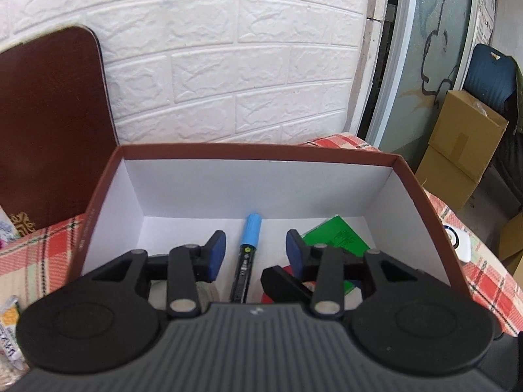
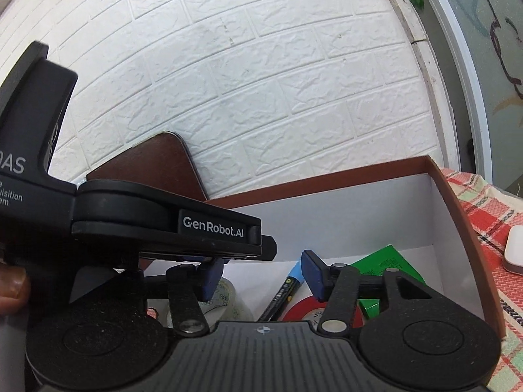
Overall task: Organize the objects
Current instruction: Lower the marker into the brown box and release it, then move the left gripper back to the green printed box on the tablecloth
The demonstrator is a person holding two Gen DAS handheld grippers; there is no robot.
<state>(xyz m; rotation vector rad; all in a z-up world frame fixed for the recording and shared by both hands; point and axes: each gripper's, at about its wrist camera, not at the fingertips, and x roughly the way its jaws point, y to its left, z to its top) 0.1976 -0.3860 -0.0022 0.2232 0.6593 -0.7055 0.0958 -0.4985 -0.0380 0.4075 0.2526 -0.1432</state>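
Note:
A brown box (image 1: 258,149) with a white inside stands on the checked cloth. On its floor lie a black marker with a blue cap (image 1: 250,235), a green packet (image 1: 336,238) and a red tape roll (image 1: 287,269). My left gripper (image 1: 255,251) hangs open over the box, the marker lying below the gap and free of the pads. My right gripper (image 2: 264,276) is open too, above the marker (image 2: 287,287), the red tape roll (image 2: 307,310), the green packet (image 2: 389,261) and a clear tape roll (image 2: 225,297). The left gripper's housing (image 2: 163,215) crosses the right wrist view.
The box's brown lid (image 1: 52,124) leans on the white brick wall at the left. A white device (image 1: 461,245) lies on the cloth right of the box. Cardboard boxes (image 1: 464,143) stand beyond the table's right edge. Small packets (image 1: 9,326) lie at the near left.

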